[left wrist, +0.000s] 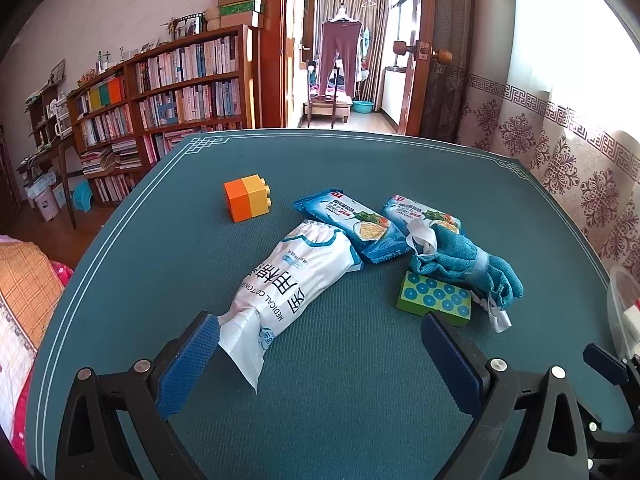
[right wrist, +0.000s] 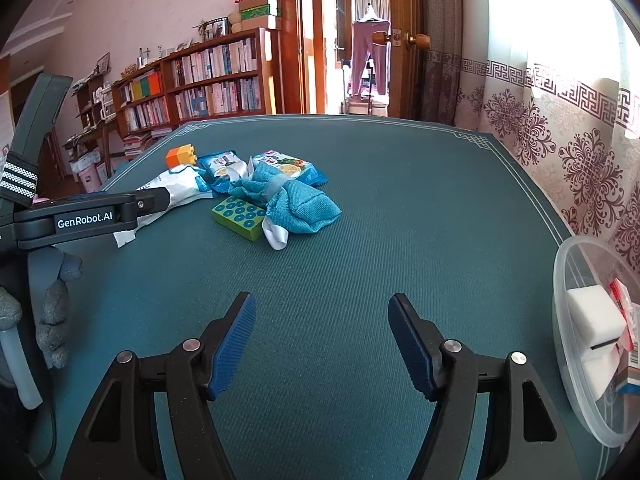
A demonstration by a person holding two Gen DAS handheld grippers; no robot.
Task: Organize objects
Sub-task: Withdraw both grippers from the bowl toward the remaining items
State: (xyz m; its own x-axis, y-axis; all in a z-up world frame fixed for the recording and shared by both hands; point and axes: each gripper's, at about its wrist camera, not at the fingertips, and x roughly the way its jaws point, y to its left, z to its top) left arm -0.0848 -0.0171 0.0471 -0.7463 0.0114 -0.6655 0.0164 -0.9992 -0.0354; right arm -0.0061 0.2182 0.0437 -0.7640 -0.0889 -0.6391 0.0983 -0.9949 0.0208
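My left gripper (left wrist: pixel 320 324) is open over the teal table mat (left wrist: pixel 340 400). The tail end of a white bag of medical cotton (left wrist: pixel 296 280) lies against its left pad; the right pad stands well clear of the bag. Beyond the bag are an orange and yellow brick (left wrist: pixel 246 200), two blue snack packets (left wrist: pixel 348 224), a teal cloth bundle (left wrist: pixel 468 264) and a green block with blue dots (left wrist: pixel 434 298). My right gripper (right wrist: pixel 322 302) is open above bare mat, with nothing between its fingers. The cloth bundle (right wrist: pixel 296 200) and green block (right wrist: pixel 238 216) lie further ahead on its left.
A clear plastic tub (right wrist: pixel 568 280) holding a white sponge (right wrist: pixel 592 312) and a packet stands at the mat's right edge. A grey-gloved hand (right wrist: pixel 52 320) holds the left device at the left. A bookcase (left wrist: pixel 180 92) and an open doorway lie beyond the table; a patterned curtain hangs to the right.
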